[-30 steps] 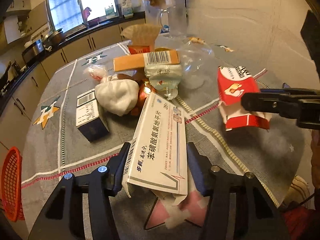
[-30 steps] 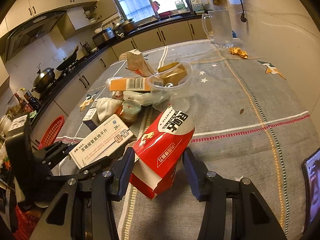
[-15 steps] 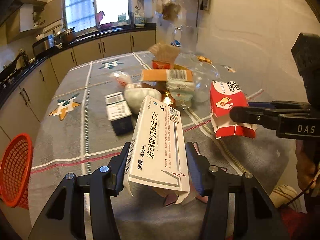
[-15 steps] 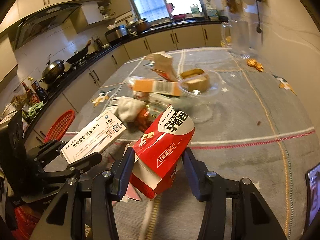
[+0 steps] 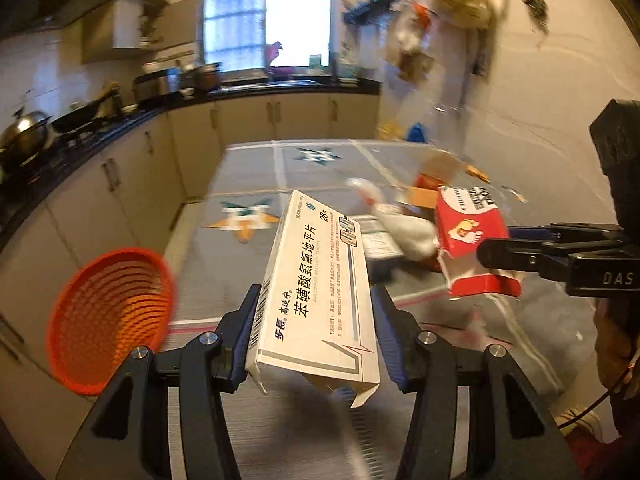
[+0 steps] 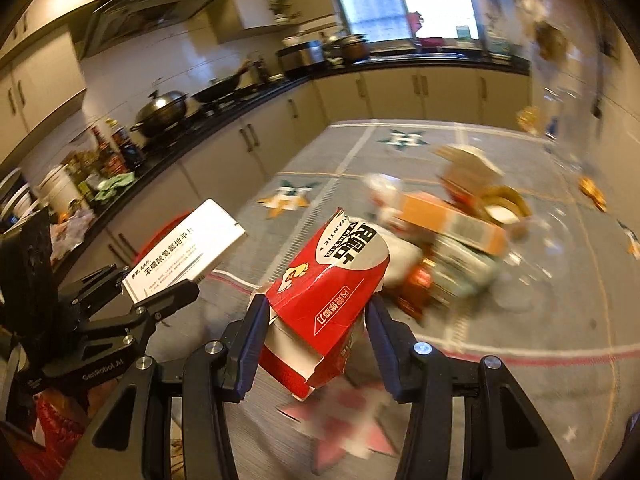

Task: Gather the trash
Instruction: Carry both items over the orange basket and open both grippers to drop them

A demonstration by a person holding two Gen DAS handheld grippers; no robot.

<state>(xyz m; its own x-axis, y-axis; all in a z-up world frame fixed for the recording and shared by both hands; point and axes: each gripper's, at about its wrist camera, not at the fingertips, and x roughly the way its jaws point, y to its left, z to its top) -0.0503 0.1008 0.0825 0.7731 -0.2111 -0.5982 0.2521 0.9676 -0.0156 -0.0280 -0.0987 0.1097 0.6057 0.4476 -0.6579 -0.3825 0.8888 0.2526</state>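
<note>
The left gripper (image 5: 314, 320) squeezes a white box (image 5: 316, 292), up off the table near the orange basket (image 5: 108, 320). The right gripper (image 6: 316, 332) squeezes a red box (image 6: 328, 296). Both look light and easy to crush, so holding their flat sides works best.

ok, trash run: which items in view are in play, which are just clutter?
In play: white medicine box in left gripper; red carton in right gripper; orange basket; trash pile.
Clutter: wok, window, cabinets.
</note>
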